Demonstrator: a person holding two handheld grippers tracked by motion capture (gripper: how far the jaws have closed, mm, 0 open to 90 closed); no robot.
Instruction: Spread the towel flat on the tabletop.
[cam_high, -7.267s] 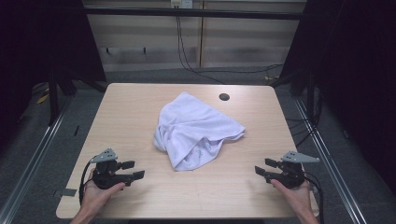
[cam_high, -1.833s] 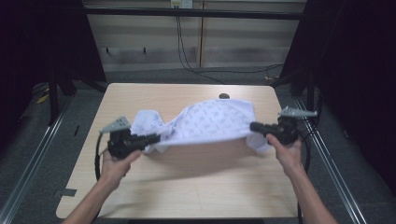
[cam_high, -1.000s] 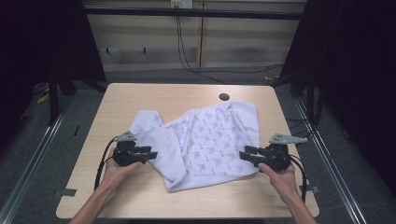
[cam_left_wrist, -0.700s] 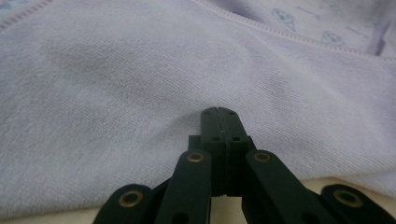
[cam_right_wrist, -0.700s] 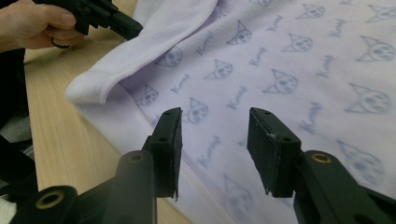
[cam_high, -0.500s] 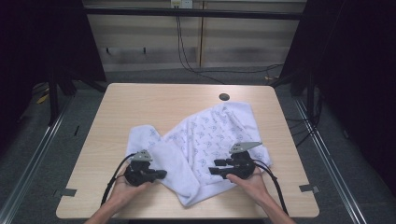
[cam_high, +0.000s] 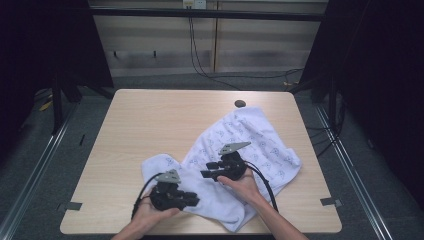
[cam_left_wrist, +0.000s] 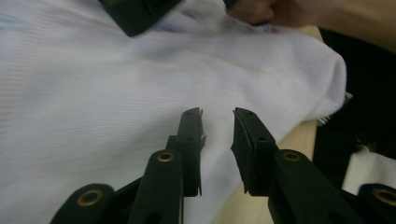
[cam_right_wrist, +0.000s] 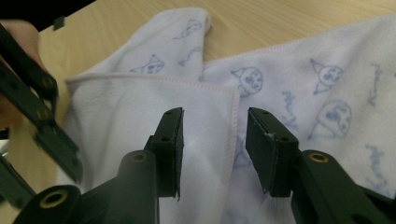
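Cloth: a white terry towel with a pale blue printed pattern (cam_high: 250, 150) lies spread on the light wooden surface (cam_high: 150, 120), in the lower right of the high view. Its printed side faces up at the right; a plain white flap is turned over onto it at the lower left.
Flap edge: in the right gripper view the hemmed border of the turned flap (cam_right_wrist: 154, 80) runs across, then bends down between the jaws.
Step in hand: I judge this to be a first fold of the towel, with the flap just laid down.
Left gripper (cam_left_wrist: 217, 116): its jaws have just been opening. They stand apart above the plain white cloth, with nothing pinched between them.
Right gripper (cam_right_wrist: 214, 116): the jaws are open, low over the flap's corner. The cloth lies under them, not gripped.
Grippers together: in the high view the left gripper (cam_high: 192, 199) and the right gripper (cam_high: 209, 175) are near each other at the lower middle.
Next move: it probably calls for smoothing the flap or taking a new edge. Each pair of jaws must first reach a border, since the middle of the cloth gives no hold.
Edges: the towel's lowest corner (cam_high: 235, 227) lies close to the near edge of the surface and could slip over it.
Open room: the upper left of the surface is bare. A small dark round hole (cam_high: 240, 103) sits near the far edge, just beyond the towel.
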